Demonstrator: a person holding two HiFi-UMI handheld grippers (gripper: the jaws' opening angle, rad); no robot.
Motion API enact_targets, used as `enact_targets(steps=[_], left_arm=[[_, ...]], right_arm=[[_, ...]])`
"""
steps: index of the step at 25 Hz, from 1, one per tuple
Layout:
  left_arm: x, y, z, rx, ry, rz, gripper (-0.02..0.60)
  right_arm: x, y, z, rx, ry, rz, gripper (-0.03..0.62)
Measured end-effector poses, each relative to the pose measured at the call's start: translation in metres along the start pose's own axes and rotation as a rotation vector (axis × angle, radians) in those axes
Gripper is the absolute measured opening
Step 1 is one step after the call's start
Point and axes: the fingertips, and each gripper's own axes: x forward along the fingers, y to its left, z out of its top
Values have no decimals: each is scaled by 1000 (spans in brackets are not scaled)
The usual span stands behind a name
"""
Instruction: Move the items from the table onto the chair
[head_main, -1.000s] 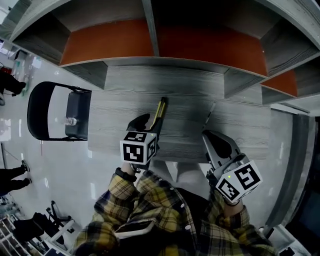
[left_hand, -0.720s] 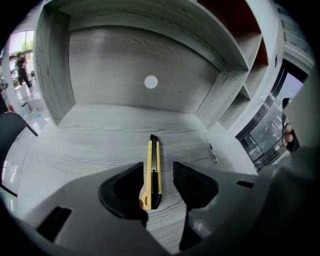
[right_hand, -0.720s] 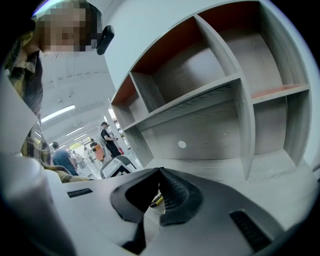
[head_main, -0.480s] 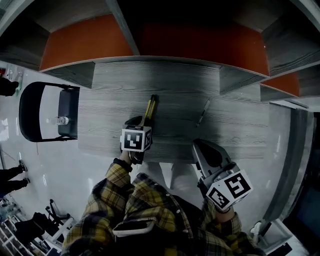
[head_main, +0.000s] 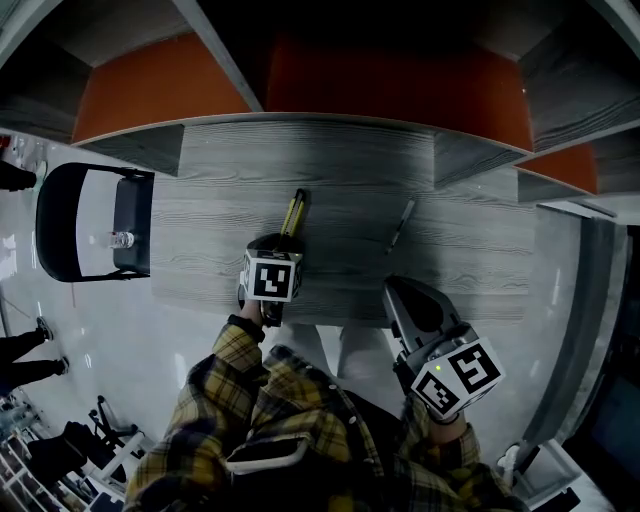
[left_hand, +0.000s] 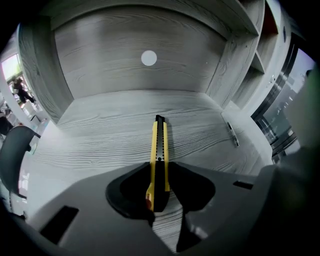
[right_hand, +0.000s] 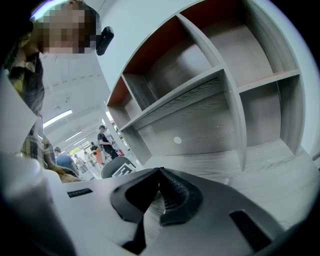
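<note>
The left gripper (left_hand: 160, 190) has dropped over the knife (left_hand: 159, 145), its jaws narrowing round the near end but not yet pinching, so pickup looks imminent; the right gripper (right_hand: 161, 185) is closed and empty.

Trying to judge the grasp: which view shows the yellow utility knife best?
Left gripper view: the utility knife lies central and close, its length visible. Head view shows only its far end. Right gripper view misses it.

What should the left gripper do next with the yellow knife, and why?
Probably finish closing firmly before any lift. The left gripper has just been closing its jaws, with the near end of the yellow knife between them. The knife lies flat on the table, and I cannot tell whether the pads press it yet.
</note>
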Motion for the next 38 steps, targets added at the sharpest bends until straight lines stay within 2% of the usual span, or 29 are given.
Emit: enact_targets(steps=[9,20,26,33,38], left_arm=[[-20,-5,11,-59,-56,-12,118],[-91,-3,15,-204,-244,44,118],[-131,27,-5,-331,-335,122,117],[-161,67,-38,-447,-383,222,118],[-193,125,-73,-528,-404,243,117]], right_arm=[[-3,0,10,-38,-3,56,17],[-2,28,17,-139,33,231,18],[17,59,8,-179,78,358,18],[43,81,-10,-217,149,476,18],[74,133,-21,-258,211,495,17]])
